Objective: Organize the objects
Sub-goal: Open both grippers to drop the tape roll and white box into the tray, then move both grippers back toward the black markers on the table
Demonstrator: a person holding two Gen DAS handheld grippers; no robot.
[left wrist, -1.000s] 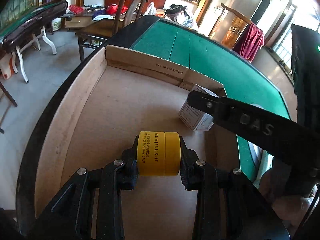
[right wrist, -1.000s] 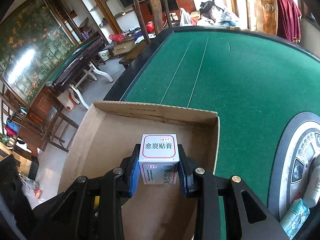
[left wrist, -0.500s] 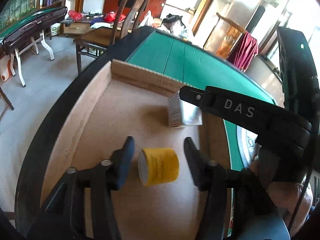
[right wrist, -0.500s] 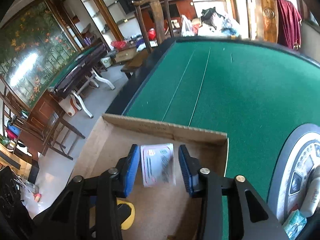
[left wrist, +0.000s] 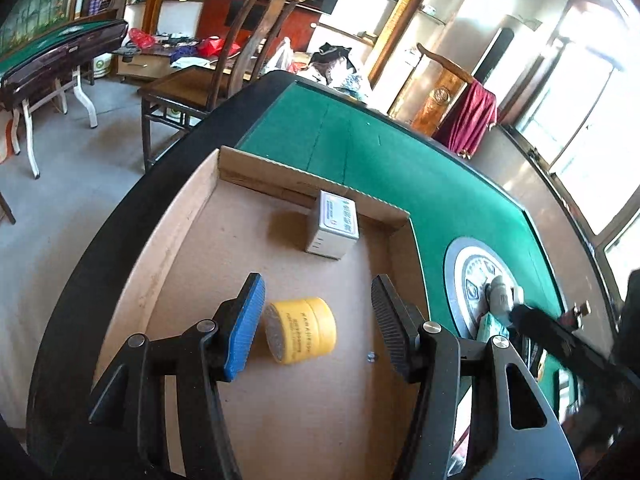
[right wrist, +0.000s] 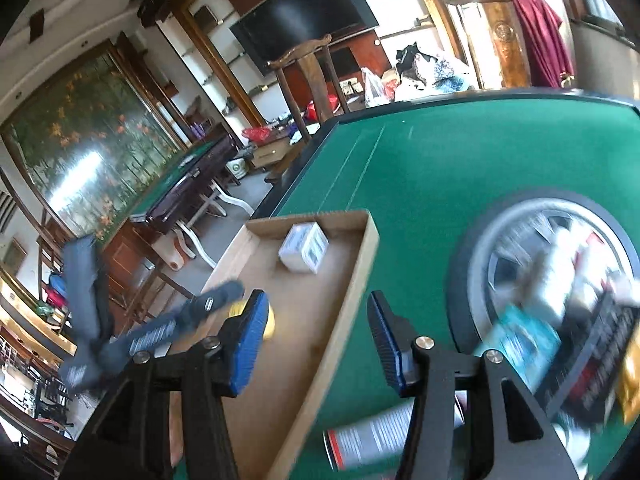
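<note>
A yellow jar (left wrist: 300, 330) lies on its side on the floor of the cardboard box (left wrist: 312, 184). My left gripper (left wrist: 317, 280) stands open just above it, pads clear of the jar. A white carton (left wrist: 334, 224) rests by the box's far wall, and the right wrist view shows the same white carton (right wrist: 304, 247). My right gripper (right wrist: 316, 298) hovers over the box's right wall (right wrist: 352, 280) and the green felt. Its jaws are opening with nothing between them. The yellow jar (right wrist: 271, 322) peeks from behind its left finger.
A round grey tray (right wrist: 500, 240) holding several blurred packages sits on the green table (right wrist: 440, 168) right of the box. A white tube (right wrist: 372, 436) lies on the felt near the box's right wall. Wooden chairs and another table stand beyond.
The left gripper let go of the yellow jar and rose a little. The right gripper released the white carton in the box and swung right, towards the round tray.
</note>
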